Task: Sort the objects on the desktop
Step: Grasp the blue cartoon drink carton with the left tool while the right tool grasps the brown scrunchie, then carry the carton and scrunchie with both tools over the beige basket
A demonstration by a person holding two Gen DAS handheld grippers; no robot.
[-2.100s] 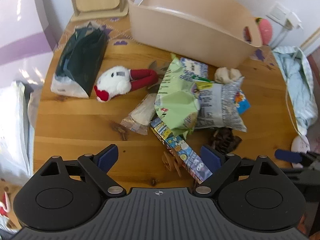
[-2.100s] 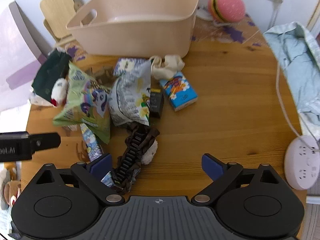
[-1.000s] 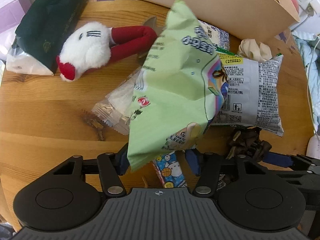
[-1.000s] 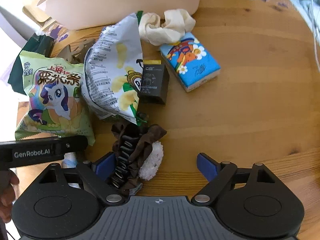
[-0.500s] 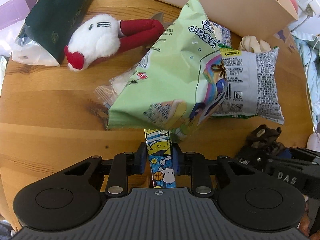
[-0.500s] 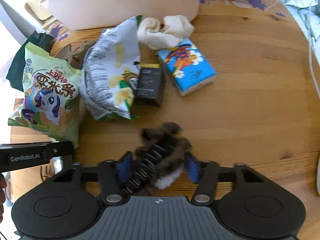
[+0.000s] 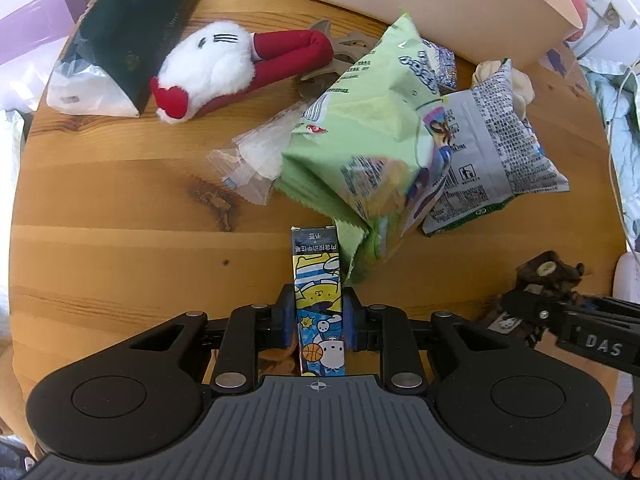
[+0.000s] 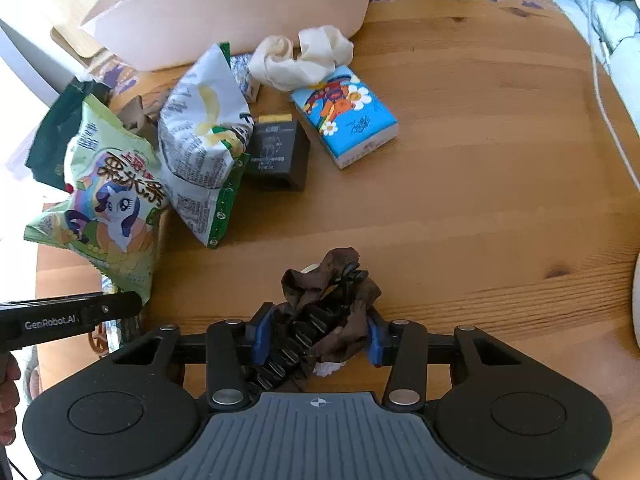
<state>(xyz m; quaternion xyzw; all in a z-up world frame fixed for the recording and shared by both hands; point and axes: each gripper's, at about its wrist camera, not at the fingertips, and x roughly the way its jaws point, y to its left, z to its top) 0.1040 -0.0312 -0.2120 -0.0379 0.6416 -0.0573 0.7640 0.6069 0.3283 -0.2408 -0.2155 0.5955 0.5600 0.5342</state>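
Bare wooden table (image 8: 460, 208) on the right, snack bags (image 8: 200, 148) crowding the left, beige tub (image 8: 248, 12) behind

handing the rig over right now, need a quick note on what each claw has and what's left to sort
Left claw: shut on the cartoon-print box.
Right claw: shut on the brown hair clip.
The beige bin stands at the table's far edge; whether it holds anything cannot be seen.
Left on the table: green snack bag, white chip bag, black box, blue tissue pack, cream cloth, plush toy, dark green pouch, clear wrapper.
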